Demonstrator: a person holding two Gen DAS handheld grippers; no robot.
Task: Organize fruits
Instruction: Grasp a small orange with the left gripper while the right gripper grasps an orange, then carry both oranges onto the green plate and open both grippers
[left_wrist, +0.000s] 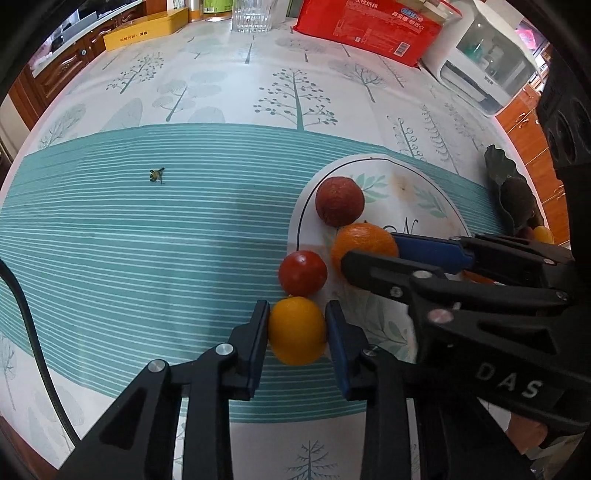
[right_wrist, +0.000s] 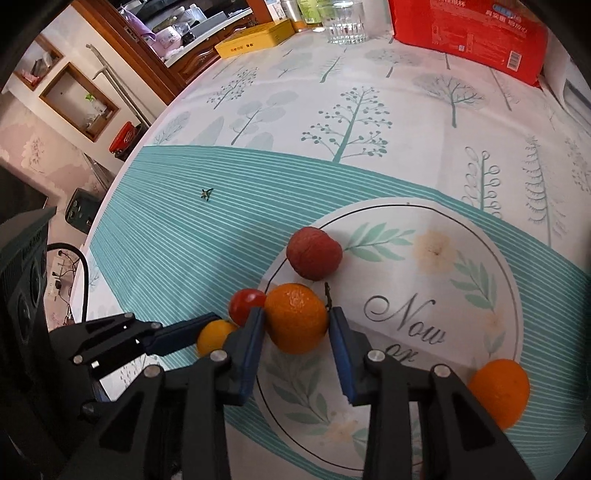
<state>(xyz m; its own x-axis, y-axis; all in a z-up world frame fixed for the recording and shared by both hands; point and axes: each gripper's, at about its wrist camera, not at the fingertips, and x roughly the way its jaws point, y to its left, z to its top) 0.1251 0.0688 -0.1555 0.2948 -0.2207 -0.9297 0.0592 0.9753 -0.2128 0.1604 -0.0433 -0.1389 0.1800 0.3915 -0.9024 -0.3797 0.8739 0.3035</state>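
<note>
Jaws, left: the left gripper (left_wrist: 297, 326) has its two blue pads on either side of a small yellow fruit (left_wrist: 297, 330); the left pad touches it, the right pad is just beside it, so I cannot tell if it is squeezed.
Jaws, right: the right gripper (right_wrist: 297, 323) has its pads around an orange (right_wrist: 295, 317); the left pad touches the peel, the right pad sits just next to it, and I cannot tell if it is held tight.
Yellow fruit: it lies on the teal stripes of the surface (left_wrist: 147, 240), just outside the white round mat (left_wrist: 436, 192).
Red tomato: a small shiny tomato (left_wrist: 303, 273) touches the top of the yellow fruit and sits at the mat's edge, close beside the orange.
Dark red fruit: a rough round one (left_wrist: 340, 201) rests on the mat's edge, just past the orange.
Second orange: another orange (right_wrist: 498, 393) lies at the right rim of the mat, well apart from the rest.
Stem bit: a tiny green stem piece (left_wrist: 157, 175) lies alone on the stripes.
Far end: a clear glass (left_wrist: 253, 14), a red packet (left_wrist: 373, 26), a yellow box (left_wrist: 146, 27) and a white machine (left_wrist: 484, 62) stand at the back.
Right edge: a dark green leaf-shaped dish (left_wrist: 509, 188) sits by the surface's edge.
</note>
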